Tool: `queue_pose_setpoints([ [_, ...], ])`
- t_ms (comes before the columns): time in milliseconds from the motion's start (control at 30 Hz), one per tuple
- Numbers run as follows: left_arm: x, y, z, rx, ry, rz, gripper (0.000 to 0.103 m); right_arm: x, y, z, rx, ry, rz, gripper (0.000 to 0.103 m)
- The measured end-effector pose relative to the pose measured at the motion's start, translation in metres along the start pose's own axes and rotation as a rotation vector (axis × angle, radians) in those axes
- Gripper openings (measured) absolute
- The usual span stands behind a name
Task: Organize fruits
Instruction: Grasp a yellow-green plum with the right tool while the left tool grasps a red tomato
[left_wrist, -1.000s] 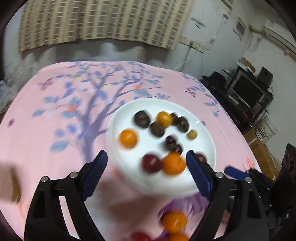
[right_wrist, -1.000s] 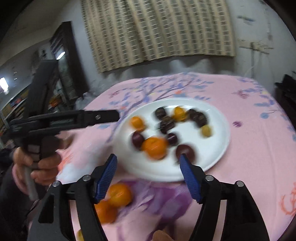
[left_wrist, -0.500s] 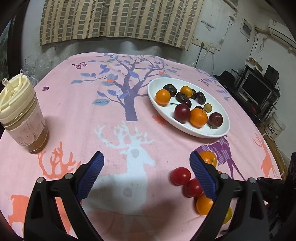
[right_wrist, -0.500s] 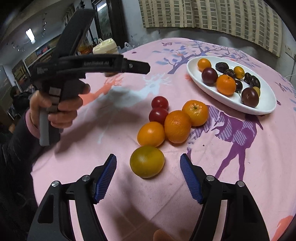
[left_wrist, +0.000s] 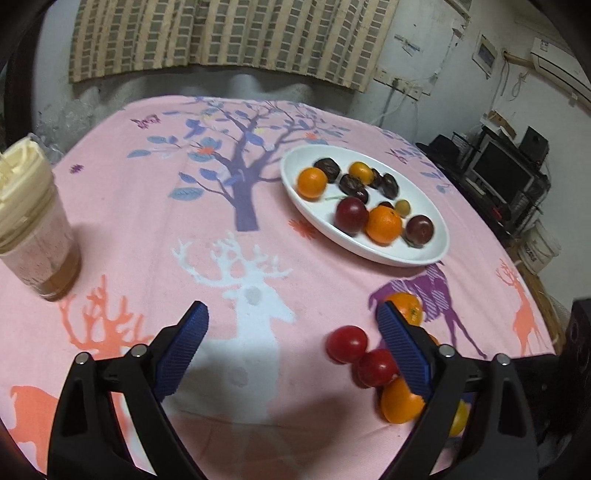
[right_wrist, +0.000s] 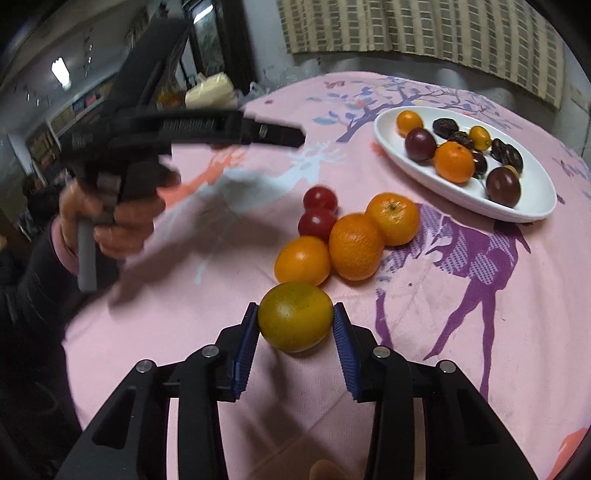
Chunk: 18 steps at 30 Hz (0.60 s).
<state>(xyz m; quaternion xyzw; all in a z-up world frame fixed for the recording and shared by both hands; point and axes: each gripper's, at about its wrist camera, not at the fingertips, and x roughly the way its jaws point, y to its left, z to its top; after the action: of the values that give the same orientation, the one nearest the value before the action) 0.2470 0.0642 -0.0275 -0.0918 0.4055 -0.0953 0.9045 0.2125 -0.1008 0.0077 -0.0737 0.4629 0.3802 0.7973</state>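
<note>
Fruit lies in two groups on the desk (left_wrist: 129, 221) under its pink printed cloth. My right hand-held gripper (right_wrist: 295, 325) has its two blue pads pressed against either side of a yellow-green citrus (right_wrist: 295, 316), which rests on the cloth at the near edge of the loose pile. Just beyond it sit three oranges (right_wrist: 355, 246) touching one another in a row, and behind them two red cherry tomatoes (right_wrist: 317, 222), one just behind the other.

Farther back and to the right stands the white plate (right_wrist: 532, 212). It holds two oranges, two dark purple plums (right_wrist: 503, 185), several wrinkled dark dates (right_wrist: 445, 127) and a small yellow-orange fruit near the far rim.

My left hand-held gripper (left_wrist: 291, 354) hangs above the cloth with its jaws spread wide and nothing between them. From its camera the two tomatoes (left_wrist: 346, 344) show just inside the right finger, with the oranges partly hidden behind that finger, and only a sliver of the yellow-green citrus shows past it. In the right wrist view my left hand (right_wrist: 107, 218) is wrapped around the grip of that gripper, off to the left of the pile, blurred.

At the left edge of the desk stands a clear cup (left_wrist: 33, 229) with a cream-coloured lid and a pinkish-brown drink inside, well apart from the fruit.
</note>
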Motion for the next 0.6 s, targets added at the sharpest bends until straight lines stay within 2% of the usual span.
queue_pose_setpoints([
  [100,0.012,-0.008,-0.004,0.009,0.069,-0.072,0.062,-0.014,-0.01,0.003,0.057,-0.055,-0.004,0.04],
  [200,0.024,-0.015,-0.009,0.009,0.126,-0.111,0.051,-0.018,-0.014,0.004,0.077,-0.072,-0.024,0.04],
  [367,0.034,-0.022,-0.01,-0.01,0.141,-0.138,0.046,-0.019,-0.011,0.004,0.076,-0.077,-0.025,0.04],
  [467,0.042,-0.021,-0.011,-0.039,0.178,-0.165,0.036,-0.02,-0.012,0.004,0.077,-0.083,-0.032,0.04],
  [600,0.044,-0.022,-0.012,-0.045,0.184,-0.157,0.03,-0.023,-0.014,0.003,0.087,-0.092,-0.037,0.041],
])
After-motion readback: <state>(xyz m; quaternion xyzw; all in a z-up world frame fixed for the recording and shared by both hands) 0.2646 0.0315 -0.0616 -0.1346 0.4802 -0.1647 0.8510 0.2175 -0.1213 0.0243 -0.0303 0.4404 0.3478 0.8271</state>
